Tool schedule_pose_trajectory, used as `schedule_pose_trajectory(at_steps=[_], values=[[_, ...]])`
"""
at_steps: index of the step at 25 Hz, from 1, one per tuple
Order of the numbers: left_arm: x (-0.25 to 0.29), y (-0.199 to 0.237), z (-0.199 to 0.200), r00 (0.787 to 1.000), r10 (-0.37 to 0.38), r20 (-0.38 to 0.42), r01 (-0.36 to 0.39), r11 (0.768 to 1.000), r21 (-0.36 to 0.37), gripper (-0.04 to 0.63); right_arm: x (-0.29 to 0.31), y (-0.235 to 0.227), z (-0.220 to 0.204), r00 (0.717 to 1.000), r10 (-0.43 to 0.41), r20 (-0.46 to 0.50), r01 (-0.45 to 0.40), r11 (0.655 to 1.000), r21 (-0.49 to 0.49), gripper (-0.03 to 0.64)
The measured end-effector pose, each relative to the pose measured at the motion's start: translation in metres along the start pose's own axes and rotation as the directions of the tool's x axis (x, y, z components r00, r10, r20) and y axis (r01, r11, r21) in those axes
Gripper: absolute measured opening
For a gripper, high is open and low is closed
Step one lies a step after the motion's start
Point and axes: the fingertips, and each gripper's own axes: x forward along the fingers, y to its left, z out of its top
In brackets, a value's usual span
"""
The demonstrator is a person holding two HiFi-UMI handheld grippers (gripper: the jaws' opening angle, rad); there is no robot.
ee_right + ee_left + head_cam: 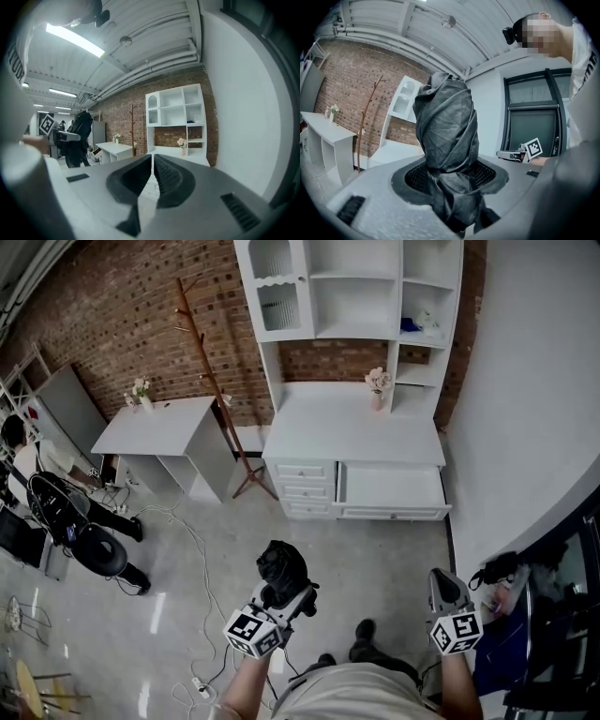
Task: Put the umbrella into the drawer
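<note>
Black folded umbrella (445, 136) stands upright, clamped between the left gripper's (451, 185) jaws and held above the grey floor (375, 559). Right gripper (152, 178) beside it has its jaws pressed almost together, with nothing between them. Farther ahead, well apart from the umbrella, the white desk's (347, 427) wide drawer (389, 488) stands pulled open, right of 3 small drawers (305, 488).

Grey left claw (286, 594) and right claw (442, 582) carry black-and-white marker cubes (251, 632).
</note>
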Motion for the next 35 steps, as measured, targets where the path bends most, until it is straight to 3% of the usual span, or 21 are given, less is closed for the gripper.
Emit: schedule_pose_trajectory(at_steps=[17, 26, 35], values=[[0.105, 0.015, 0.003, 0.996, 0.092, 0.008, -0.092, 0.995, -0.030, 0.255, 0.101, -0.089, 0.008, 0.994, 0.110, -0.007, -0.110, 0.994, 0.009, 0.035], [0.136, 0.013, 0.008, 0.990, 0.143, 0.021, -0.142, 0.989, -0.031, 0.255, 0.135, -0.121, 0.005, 0.984, 0.175, -0.027, -0.175, 0.985, 0.013, 0.035], [0.161, 0.013, 0.010, 0.988, 0.150, 0.022, -0.149, 0.988, -0.051, 0.255, 0.154, -0.140, 0.005, 0.981, 0.189, -0.035, -0.188, 0.982, 0.028, 0.035]])
